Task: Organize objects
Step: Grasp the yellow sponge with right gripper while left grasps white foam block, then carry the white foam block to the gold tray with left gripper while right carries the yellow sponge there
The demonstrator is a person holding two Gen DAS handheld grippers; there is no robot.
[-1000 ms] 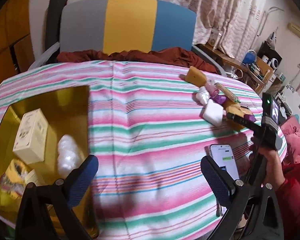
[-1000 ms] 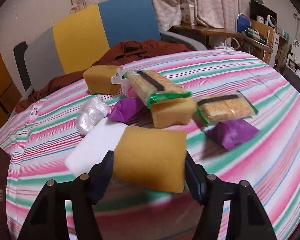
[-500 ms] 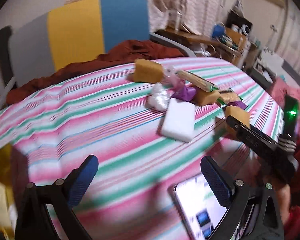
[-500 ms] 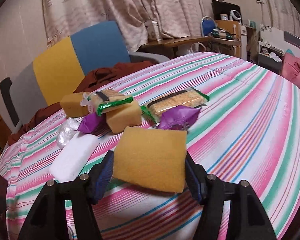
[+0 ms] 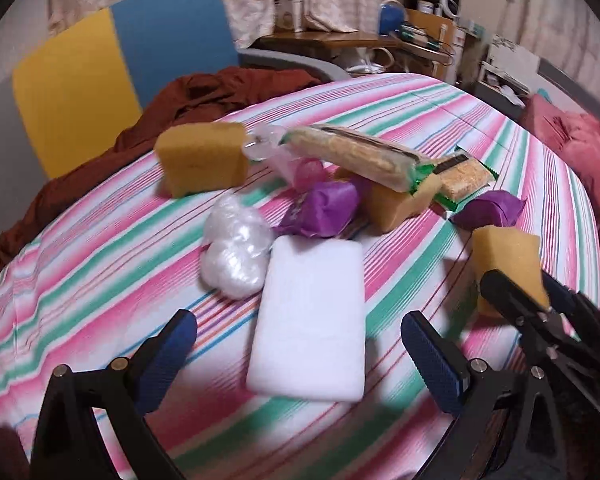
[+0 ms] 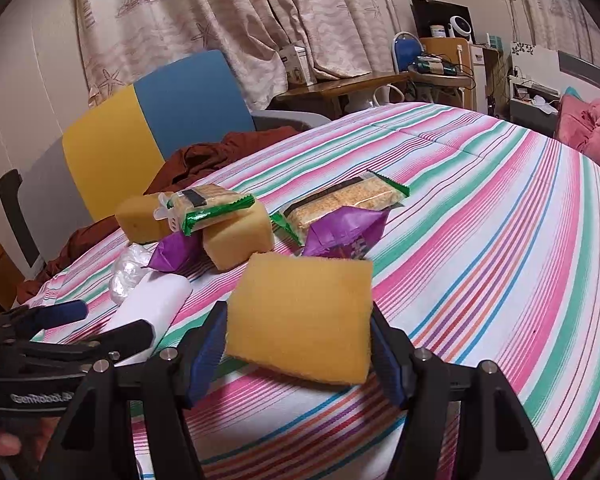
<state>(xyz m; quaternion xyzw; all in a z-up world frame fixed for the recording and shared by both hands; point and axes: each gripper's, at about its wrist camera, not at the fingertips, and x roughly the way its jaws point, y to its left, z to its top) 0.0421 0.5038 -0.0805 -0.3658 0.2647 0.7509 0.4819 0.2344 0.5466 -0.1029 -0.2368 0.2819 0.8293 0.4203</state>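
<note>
— Sponge (image 6: 300,316), the yellow one: how does it lie?
— Flat and broad, long axis crosswise, held above the striped worktop (image 6: 500,260) between the jaws of the right gripper (image 6: 298,354), which press its two sides.
— And the left gripper (image 5: 300,354)?
— Angled down over the white block (image 5: 308,320), jaws wide apart around nothing (a second ago it faced a gold box; now the snack pile).

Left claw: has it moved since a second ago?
Yes. The left claw swung from the gold box across the striped cloth and now frames the white block.
</note>
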